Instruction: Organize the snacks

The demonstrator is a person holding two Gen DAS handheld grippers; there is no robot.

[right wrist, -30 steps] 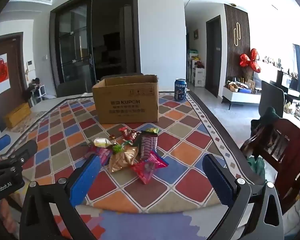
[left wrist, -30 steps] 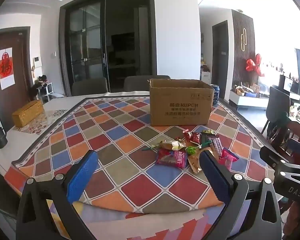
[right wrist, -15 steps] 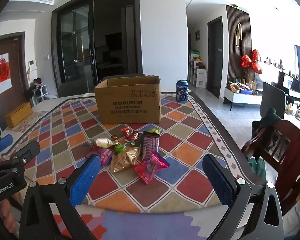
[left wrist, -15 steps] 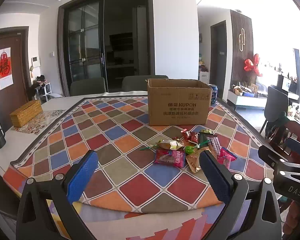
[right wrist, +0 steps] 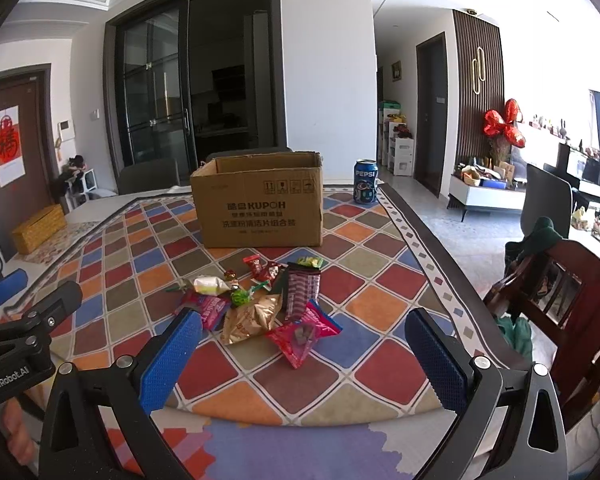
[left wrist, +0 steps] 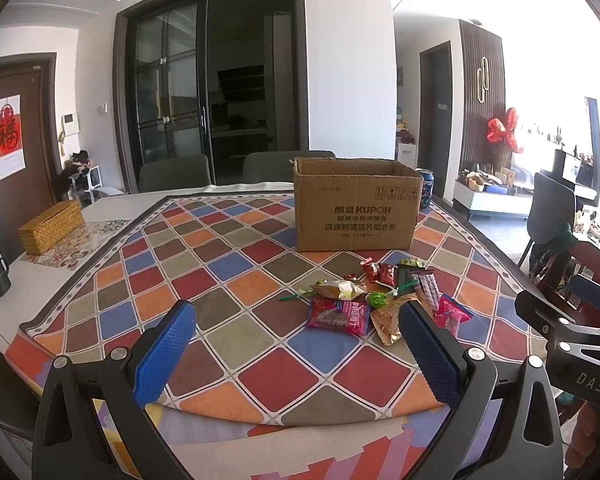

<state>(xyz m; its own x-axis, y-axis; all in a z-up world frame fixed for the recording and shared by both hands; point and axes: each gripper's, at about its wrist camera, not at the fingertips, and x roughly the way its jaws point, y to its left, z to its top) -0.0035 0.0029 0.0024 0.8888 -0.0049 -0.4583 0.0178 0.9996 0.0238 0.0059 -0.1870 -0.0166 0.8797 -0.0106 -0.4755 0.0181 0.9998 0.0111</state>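
Bright living room behind, and my checked worktop (left wrist: 236, 280) carries the open box (left wrist: 354, 208) mid-surface, mouth up, presumably to take the snacks (right wrist: 260, 300) heaped just before it toward the near edge. My left gripper (left wrist: 296, 350) and right gripper (right wrist: 304, 360) both gape wide and empty over that edge, ready to pick. Wrappers overlap, so I can't count them.
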